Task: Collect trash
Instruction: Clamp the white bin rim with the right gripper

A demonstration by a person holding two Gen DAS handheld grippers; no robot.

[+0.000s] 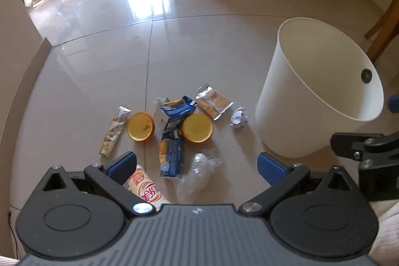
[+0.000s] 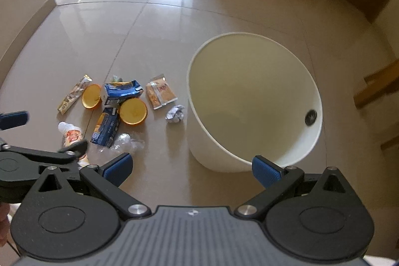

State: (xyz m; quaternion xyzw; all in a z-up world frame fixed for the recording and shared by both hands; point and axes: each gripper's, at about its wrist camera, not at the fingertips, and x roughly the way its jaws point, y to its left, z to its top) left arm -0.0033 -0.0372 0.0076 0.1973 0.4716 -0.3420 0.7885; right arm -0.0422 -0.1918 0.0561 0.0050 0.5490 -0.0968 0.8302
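Crinkled clear plastic wrap (image 1: 199,171) lies nearest on the tiled floor (image 1: 87,71), between the left gripper's (image 1: 197,163) spread fingers: light, slippery, best pinched at a fold. Beyond it, stiff blue cartons (image 1: 170,153) and orange halves (image 1: 197,128). White bin (image 2: 249,101) stands rightward; right gripper (image 2: 190,166) is spread, empty.

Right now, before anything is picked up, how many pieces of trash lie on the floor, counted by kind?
Orange halves: 2
Blue drink cartons: 2
Snack wrappers: 2
Crumpled paper ball: 1
Clear crumpled plastic: 1
Small drink bottle: 1
Total: 9, all outside the white bin. A small greenish scrap behind the cartons is too hidden to count.
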